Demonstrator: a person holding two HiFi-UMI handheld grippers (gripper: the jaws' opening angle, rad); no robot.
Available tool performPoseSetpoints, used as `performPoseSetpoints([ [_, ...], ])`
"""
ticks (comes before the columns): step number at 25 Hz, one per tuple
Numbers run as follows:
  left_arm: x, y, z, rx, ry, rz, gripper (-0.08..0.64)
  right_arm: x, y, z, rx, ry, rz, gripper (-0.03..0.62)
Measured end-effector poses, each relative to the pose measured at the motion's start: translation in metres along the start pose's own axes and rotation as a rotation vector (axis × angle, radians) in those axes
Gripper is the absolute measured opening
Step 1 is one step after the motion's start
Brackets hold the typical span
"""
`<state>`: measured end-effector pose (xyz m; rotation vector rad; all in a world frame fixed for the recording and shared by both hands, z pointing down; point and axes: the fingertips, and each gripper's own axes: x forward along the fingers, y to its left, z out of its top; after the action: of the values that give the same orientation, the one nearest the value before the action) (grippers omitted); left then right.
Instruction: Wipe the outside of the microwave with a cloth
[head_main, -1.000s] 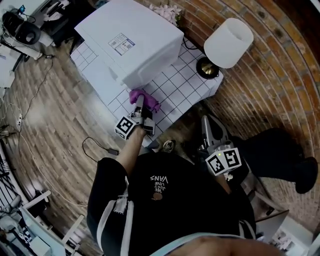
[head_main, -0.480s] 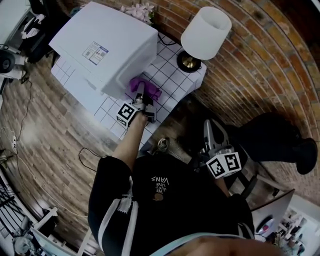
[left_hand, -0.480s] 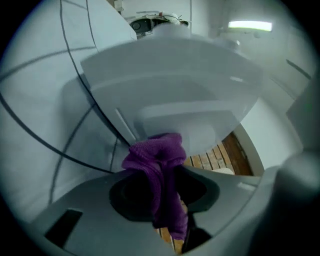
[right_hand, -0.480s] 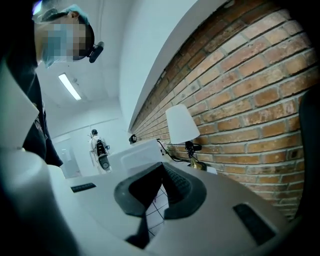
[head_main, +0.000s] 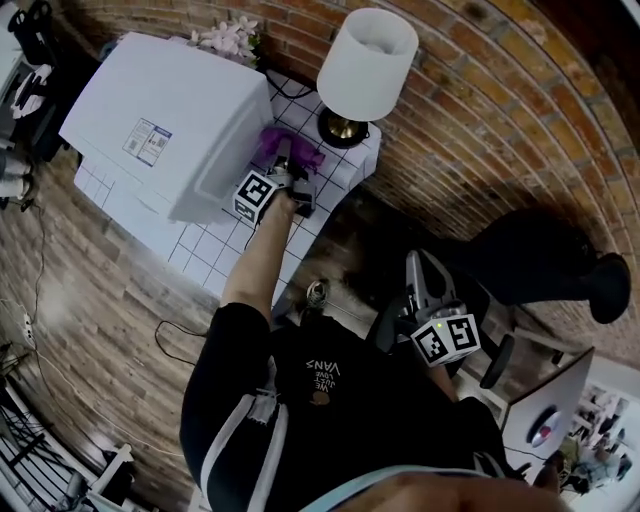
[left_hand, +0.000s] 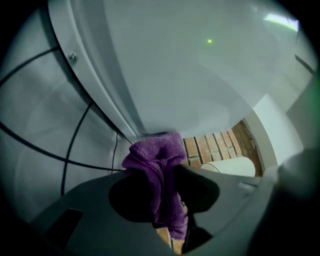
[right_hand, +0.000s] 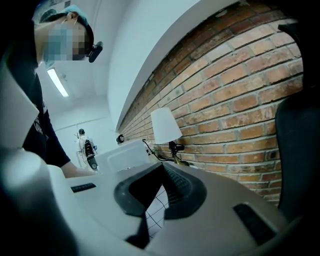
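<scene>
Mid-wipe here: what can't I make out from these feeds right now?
1. Where the purple cloth meets the microwave: left gripper view, covered by the cloth itself and the left tongs.
2. The label on the microwave top: head view, too small to read.
3. The lamp base: head view, partly under the shade.
4. Streaks on the microwave's side: no view sharp enough.

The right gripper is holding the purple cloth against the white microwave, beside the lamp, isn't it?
Not quite: it is the left gripper that holds the purple cloth against the white microwave, beside the lamp. The left gripper view shows the cloth pinched between its jaws; the right gripper holds nothing.
</scene>
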<state>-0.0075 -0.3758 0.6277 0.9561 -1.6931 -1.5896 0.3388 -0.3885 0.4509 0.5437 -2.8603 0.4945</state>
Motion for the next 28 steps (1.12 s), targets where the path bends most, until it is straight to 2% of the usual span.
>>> performPoseSetpoints([
  [5, 0.021, 0.001, -0.012, -0.002, 0.032, 0.010, 0.132, -0.006, -0.006, 0.003, 0.001, -0.007, -0.036, -0.003],
  [10, 0.020, -0.006, -0.018, 0.018, 0.065, -0.001, 0.132, -0.004, -0.001, 0.004, 0.003, -0.009, -0.032, -0.003],
  [13, 0.009, -0.021, -0.022, 0.073, 0.108, -0.037, 0.132, 0.001, 0.008, 0.004, -0.001, -0.016, -0.014, -0.003],
  [17, -0.023, -0.058, -0.029, 0.178, 0.183, -0.124, 0.132, 0.011, 0.026, 0.006, -0.009, -0.025, 0.029, -0.003],
  [21, -0.081, -0.087, -0.026, 0.348, 0.242, -0.157, 0.132, 0.026, 0.054, 0.011, -0.023, -0.045, 0.094, -0.003],
  [24, -0.128, -0.109, -0.016, 0.527, 0.281, -0.175, 0.132, 0.036, 0.081, 0.013, -0.031, -0.058, 0.144, -0.003],
  [28, -0.181, -0.140, 0.017, 0.763, 0.290, -0.189, 0.133, 0.054, 0.123, 0.013, -0.042, -0.074, 0.220, -0.003],
])
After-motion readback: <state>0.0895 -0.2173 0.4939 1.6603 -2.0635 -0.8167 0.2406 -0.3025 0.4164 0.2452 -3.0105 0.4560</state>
